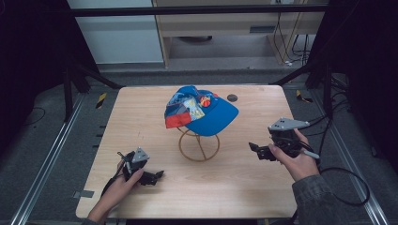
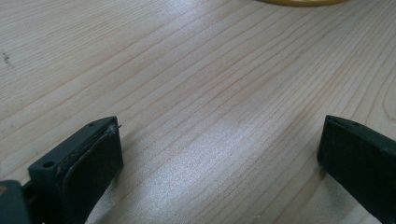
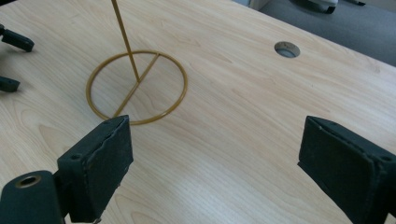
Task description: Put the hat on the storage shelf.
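A blue cap (image 1: 206, 112) with patterned panels and a red band sits on top of a gold wire stand (image 1: 199, 144) in the middle of the wooden table (image 1: 141, 108). My left gripper (image 1: 157, 177) rests low near the front left, pointing right toward the stand, its jaws wide open over bare wood (image 2: 219, 140). My right gripper (image 1: 256, 151) hovers right of the stand, pointing left, open with nothing between its jaws (image 3: 215, 140). The stand's ring base (image 3: 137, 86) and thin upright rod (image 3: 123, 37) lie just beyond the right gripper's left jaw.
A round cable hole (image 1: 232, 98) sits in the table behind the cap, also seen as the hole (image 3: 286, 49). Black frame legs stand at the table's back corners. A cable (image 1: 347, 183) loops off the right edge. A yellow arc (image 2: 303, 2) of the stand's base edges the left gripper view.
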Motion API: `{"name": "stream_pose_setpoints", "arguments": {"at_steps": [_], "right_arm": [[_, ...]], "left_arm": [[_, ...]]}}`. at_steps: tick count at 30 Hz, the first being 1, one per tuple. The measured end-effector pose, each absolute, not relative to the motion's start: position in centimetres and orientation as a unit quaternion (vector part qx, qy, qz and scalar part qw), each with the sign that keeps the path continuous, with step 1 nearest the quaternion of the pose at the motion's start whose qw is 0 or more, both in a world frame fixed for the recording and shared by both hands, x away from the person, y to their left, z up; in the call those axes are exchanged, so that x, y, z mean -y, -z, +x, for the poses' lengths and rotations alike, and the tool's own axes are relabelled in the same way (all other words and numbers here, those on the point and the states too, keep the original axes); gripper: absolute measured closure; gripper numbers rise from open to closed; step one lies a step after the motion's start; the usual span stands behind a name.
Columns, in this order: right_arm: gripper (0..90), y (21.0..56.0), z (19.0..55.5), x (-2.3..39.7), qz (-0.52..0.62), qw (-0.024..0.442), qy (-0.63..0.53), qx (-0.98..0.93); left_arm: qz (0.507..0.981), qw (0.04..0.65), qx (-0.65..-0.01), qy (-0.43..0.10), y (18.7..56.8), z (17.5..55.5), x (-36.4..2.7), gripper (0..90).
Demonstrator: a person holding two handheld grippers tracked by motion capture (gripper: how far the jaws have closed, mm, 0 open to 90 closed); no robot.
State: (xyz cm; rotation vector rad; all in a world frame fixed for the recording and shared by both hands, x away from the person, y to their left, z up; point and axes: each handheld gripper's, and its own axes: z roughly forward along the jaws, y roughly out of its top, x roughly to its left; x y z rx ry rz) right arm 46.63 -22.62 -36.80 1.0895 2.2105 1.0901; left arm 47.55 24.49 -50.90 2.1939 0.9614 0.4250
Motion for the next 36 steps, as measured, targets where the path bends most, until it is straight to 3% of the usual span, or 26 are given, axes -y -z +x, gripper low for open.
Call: {"name": "stream_pose_setpoints", "arguments": {"at_steps": [36], "right_arm": [[9.7,42.2,45.4,25.6,0.434,0.219,-0.389,-0.782]], "left_arm": [[0.846,0.347,-0.371,-0.164,50.9,47.6,-24.5,0.0]]}}
